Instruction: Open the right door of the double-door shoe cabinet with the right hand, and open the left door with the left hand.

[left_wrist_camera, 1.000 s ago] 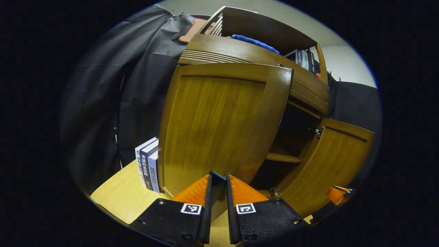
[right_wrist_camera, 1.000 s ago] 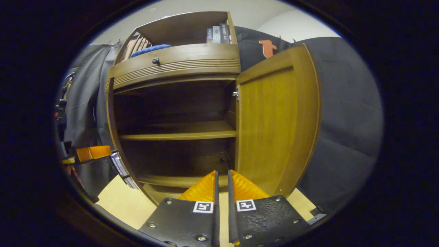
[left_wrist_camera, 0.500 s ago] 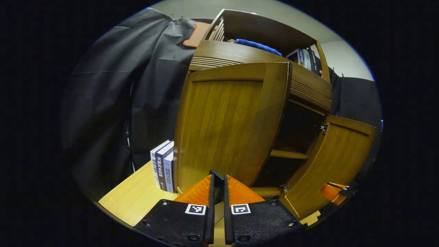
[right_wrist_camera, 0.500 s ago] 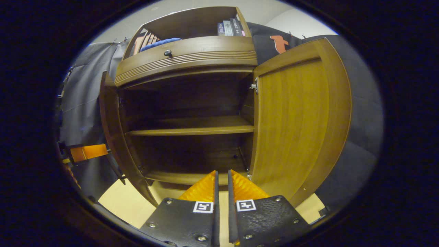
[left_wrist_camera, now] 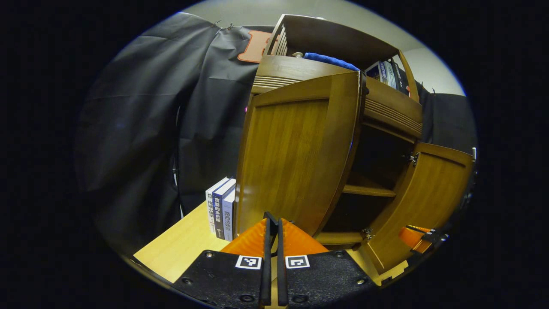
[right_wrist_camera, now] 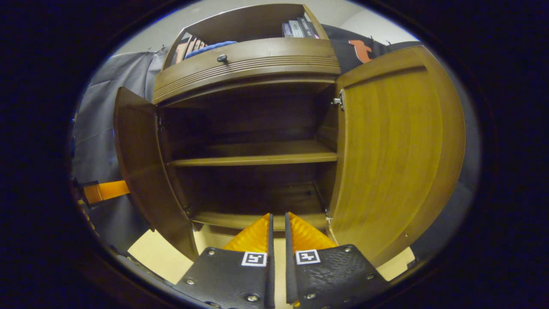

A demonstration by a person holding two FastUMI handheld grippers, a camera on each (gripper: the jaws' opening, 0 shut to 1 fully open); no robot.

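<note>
The brown wooden shoe cabinet (right_wrist_camera: pixel 253 159) stands with both doors swung out and its dark shelves bare. In the left gripper view the left door (left_wrist_camera: pixel 291 163) rises just beyond my left gripper (left_wrist_camera: pixel 273 219), whose orange fingers are shut with nothing between them. The right door (left_wrist_camera: pixel 424 201) hangs open at the right of that view, with my right gripper's orange finger (left_wrist_camera: pixel 412 238) beside its lower edge. In the right gripper view the left door (right_wrist_camera: pixel 137 159) and right door (right_wrist_camera: pixel 394 154) flank the opening. My right gripper (right_wrist_camera: pixel 278 216) is shut and holds nothing, low before the cabinet's bottom shelf.
Three books (left_wrist_camera: pixel 221 208) stand on the light wooden table (left_wrist_camera: pixel 180 251) left of the cabinet. A drawer with a small knob (right_wrist_camera: pixel 221 58) runs above the doors. A blue cloth (right_wrist_camera: pixel 210 45) and more books (right_wrist_camera: pixel 298 28) lie in the cabinet's top compartment.
The left door has swung further outward. My left gripper's fingers have closed from a small gap. In the right gripper view the left door has come into sight and the right door looms larger.
</note>
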